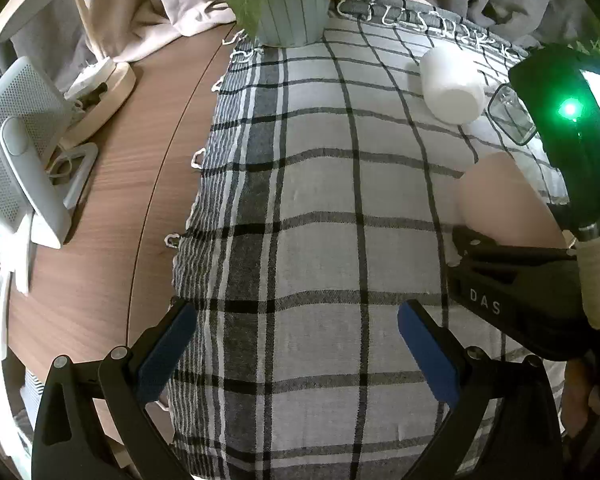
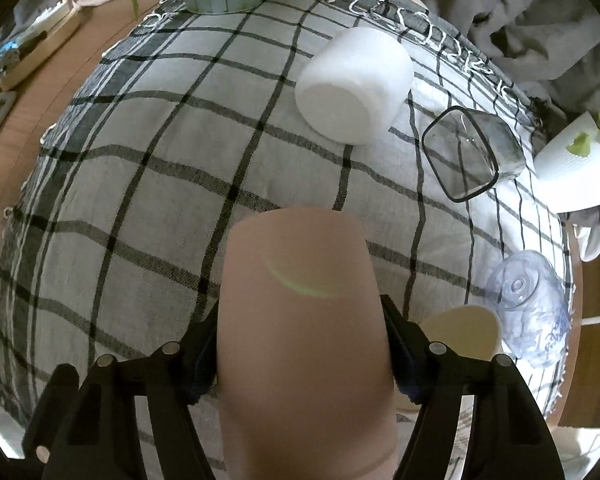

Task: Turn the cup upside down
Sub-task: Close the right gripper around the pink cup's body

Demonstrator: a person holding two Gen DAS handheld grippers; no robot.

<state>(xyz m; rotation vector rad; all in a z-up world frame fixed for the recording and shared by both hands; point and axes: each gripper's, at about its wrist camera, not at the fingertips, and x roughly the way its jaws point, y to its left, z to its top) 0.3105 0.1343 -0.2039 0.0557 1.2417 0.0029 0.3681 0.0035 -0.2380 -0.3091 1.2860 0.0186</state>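
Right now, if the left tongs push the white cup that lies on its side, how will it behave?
The white cup lies on its side, round-walled, so it would probably roll, perhaps toward the square glass beside it. The checked cloth may slow it. It looks light, likely plastic.

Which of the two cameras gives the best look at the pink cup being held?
The right wrist view: the pink cup fills its centre, clamped between the right gripper fingers. The left wrist view catches only part of its side at the right edge, behind the gripper body.
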